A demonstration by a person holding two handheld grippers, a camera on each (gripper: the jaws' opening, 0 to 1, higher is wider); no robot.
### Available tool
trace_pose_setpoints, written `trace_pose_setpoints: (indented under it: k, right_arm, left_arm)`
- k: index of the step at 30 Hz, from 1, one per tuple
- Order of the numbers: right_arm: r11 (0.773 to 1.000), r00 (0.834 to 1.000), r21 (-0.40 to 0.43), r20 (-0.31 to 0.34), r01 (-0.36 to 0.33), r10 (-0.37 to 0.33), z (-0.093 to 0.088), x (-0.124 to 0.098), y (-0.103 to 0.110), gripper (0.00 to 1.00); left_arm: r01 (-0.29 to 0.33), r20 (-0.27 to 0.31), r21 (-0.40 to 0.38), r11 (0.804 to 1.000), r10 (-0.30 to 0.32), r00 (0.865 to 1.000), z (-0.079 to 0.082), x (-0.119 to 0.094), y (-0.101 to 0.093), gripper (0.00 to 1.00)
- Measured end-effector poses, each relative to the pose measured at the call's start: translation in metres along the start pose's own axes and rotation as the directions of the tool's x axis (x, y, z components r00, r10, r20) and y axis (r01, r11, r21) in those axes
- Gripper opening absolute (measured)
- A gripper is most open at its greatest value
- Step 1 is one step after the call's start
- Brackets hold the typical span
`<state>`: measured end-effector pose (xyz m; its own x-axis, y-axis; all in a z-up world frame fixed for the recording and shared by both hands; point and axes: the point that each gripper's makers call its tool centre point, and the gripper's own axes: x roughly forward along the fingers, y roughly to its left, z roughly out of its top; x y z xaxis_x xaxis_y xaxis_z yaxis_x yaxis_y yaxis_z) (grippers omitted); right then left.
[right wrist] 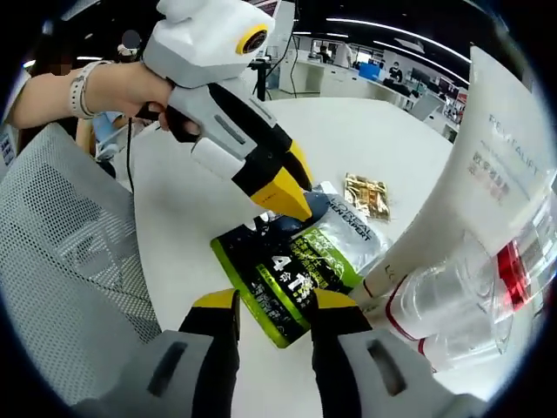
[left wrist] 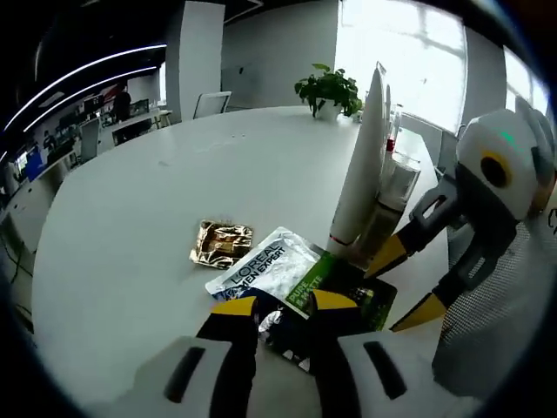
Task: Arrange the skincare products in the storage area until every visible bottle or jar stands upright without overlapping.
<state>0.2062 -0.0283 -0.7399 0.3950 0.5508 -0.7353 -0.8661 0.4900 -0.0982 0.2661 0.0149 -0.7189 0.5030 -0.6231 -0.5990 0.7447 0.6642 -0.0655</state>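
Note:
A black, green and silver sachet packet point(left wrist: 300, 274) lies on the white table point(left wrist: 174, 192). My left gripper point(left wrist: 285, 305) is shut on its near edge, and it also reaches down onto the packet point(right wrist: 283, 279) in the right gripper view point(right wrist: 291, 205). My right gripper point(right wrist: 277, 306) stands open with the packet's other end between its jaws, and shows at the packet's right side point(left wrist: 402, 286). A tall white tube point(left wrist: 361, 157) stands cap down beside a clear bottle with a red band point(left wrist: 396, 178), right behind the packet. The tube point(right wrist: 474, 174) and bottle point(right wrist: 470, 305) loom close on the right.
A small gold sachet point(left wrist: 222, 242) lies just left of the packet, also seen as the gold sachet point(right wrist: 365, 193). A potted plant point(left wrist: 329, 90) stands at the table's far edge. A grey mesh chair point(right wrist: 70, 261) sits beside the table. A person's hand point(right wrist: 130, 91) holds the left gripper.

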Motion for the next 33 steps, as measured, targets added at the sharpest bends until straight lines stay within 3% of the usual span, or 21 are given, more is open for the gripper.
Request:
trace_pose_setpoints:
  k: [17,28,33]
  right_arm:
    - [1.0,0.996,-0.018,0.086,0.021,-0.02,0.024,-0.026,0.006,0.33]
    - [0.999,0.983,0.02,0.18,0.03,-0.033,0.041,-0.061,0.009,0.37]
    - [0.997,0.973,0.042,0.221,0.063,-0.071,0.048,-0.078,0.006,0.42]
  left_arm:
    - [-0.026,0.068,-0.023,0.999,0.027,0.997,0.017,-0.039,-0.022,0.31]
    - [-0.041,0.086,0.02,0.999,0.039,0.996,0.029,-0.065,-0.035,0.41]
    - [-0.042,0.118,-0.013,0.999,0.044,0.992,0.037,-0.071,-0.039,0.44]
